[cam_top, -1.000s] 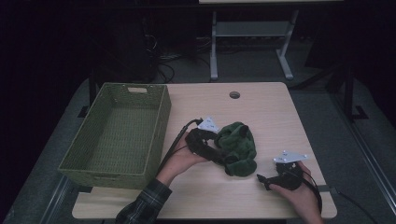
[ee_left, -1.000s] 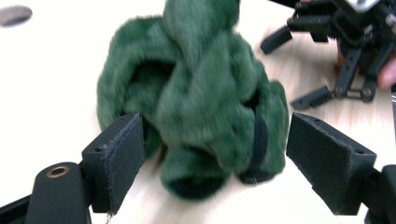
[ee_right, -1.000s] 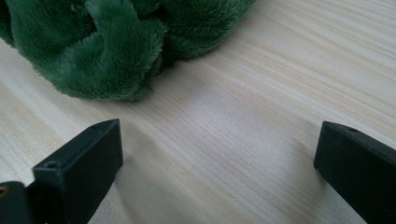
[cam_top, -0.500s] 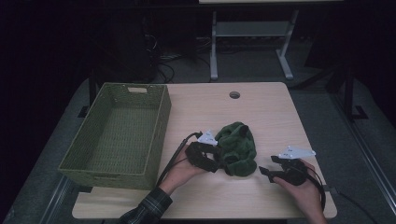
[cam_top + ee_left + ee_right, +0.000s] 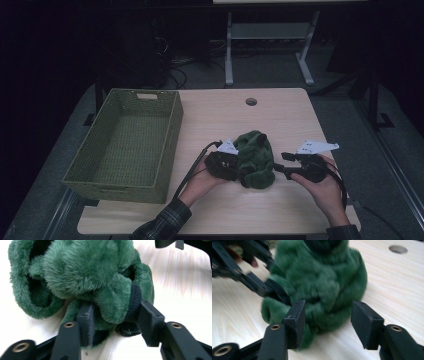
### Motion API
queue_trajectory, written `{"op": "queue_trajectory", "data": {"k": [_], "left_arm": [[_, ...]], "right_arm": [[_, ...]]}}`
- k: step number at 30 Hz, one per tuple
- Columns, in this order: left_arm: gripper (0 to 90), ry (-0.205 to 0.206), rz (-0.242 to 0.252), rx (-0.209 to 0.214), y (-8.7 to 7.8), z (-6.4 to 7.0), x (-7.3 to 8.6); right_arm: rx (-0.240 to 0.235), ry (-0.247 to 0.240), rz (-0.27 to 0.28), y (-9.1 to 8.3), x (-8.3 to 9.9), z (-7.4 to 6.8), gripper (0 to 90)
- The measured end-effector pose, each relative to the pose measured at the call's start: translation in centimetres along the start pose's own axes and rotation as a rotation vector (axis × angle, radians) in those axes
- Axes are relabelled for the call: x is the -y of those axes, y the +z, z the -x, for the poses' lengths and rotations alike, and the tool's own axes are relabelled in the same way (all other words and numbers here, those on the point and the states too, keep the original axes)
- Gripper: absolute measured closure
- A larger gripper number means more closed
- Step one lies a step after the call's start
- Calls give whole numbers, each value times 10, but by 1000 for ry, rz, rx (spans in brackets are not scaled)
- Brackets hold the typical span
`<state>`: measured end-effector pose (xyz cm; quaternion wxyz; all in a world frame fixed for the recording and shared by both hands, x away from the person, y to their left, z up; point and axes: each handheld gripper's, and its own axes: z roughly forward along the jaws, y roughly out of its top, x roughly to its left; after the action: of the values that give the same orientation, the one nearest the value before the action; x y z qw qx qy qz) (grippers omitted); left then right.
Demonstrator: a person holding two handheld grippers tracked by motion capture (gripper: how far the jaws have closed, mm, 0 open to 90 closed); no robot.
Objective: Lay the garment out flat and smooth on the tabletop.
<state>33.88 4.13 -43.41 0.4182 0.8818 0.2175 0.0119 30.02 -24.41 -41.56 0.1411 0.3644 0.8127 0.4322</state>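
Left gripper (image 5: 235, 167) lies low, jaws clamped on the green plush (image 5: 256, 159). Right gripper (image 5: 281, 168), jaws wide, has moved in to the plush's edge.

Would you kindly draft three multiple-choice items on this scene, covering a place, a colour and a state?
1. Where is the woven basket?
A. On the table's left part
B. On the floor
C. On top of the plush

2. What colour is the plush item?
A. Red
B. Green
C. White

3. How is the left gripper?
A. Open, far from the plush
B. Lying in the basket
C. Shut on the plush

Answers:
1 A, since the high view shows it on the table, left of the plush.
2 B, since its fur is green in every view.
3 C, since its fingers pinch a fold of fur; the right gripper is open.
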Motion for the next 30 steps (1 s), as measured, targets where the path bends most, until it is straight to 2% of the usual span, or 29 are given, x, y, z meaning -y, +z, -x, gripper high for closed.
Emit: {"op": "queue_trajectory", "data": {"k": [3, 6, 7, 13, 16, 19, 22, 26, 29, 30], "left_arm": [[623, 3, -3, -2, 0, -2, -1], [659, -2, 3, -3, 2, -3, -3], [689, -2, 4, -2, 2, -4, -4], [703, 9, 9, 0, 1, -4, -7], [700, 1, 29, -3, 0, -4, -7], [723, 4, 24, -4, -3, -5, -8], [744, 13, 24, -5, -4, -6, -9], [764, 23, 30, -10, -6, -4, -12], [767, 35, 39, -17, -9, -4, -13], [768, 39, 38, -19, -10, -4, -13]], "right_arm": [[-24, -29, 16, 2, -16, -2, 497], [-25, -48, 13, 4, -22, -3, 503], [-39, -51, 27, 6, -28, -4, 515], [-42, -53, 43, 13, -42, -3, 563], [-43, -57, 49, 17, -49, -1, 580], [-44, -51, 57, 20, -57, 1, 610], [-37, -53, 44, 26, -62, 4, 652], [-39, -51, 31, 33, -65, 7, 796], [-58, -48, 35, 34, -65, 8, 894], [-65, -46, 39, 34, -66, 8, 900]]}}
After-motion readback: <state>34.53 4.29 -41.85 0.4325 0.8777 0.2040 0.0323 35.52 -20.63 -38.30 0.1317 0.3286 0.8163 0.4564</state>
